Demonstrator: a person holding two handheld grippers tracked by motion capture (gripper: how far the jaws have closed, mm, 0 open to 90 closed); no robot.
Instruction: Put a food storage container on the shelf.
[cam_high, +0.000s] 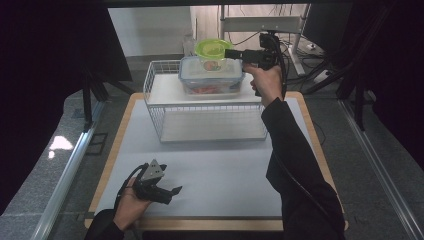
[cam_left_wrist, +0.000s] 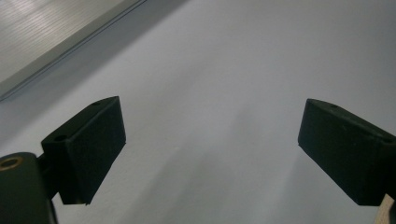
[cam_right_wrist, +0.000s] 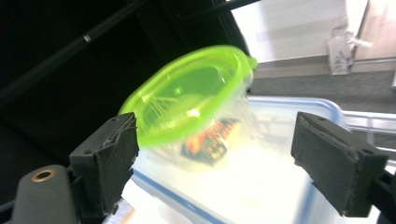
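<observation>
A small round tub with a lime-green lid stands on top of a clear rectangular box with a blue-rimmed lid. That box rests on the upper shelf of a white wire rack. My right gripper is held level at the green tub from its right side. Its jaws are open, with the tub just ahead of them and no pad pressing on it. My left gripper lies low over the table's front left, open with nothing between its jaws.
The rack stands at the back of a pale grey mat on a wood-edged table. Its lower shelf holds nothing. A dark monitor and cables sit behind the table on the right, and black curtains hang on both sides.
</observation>
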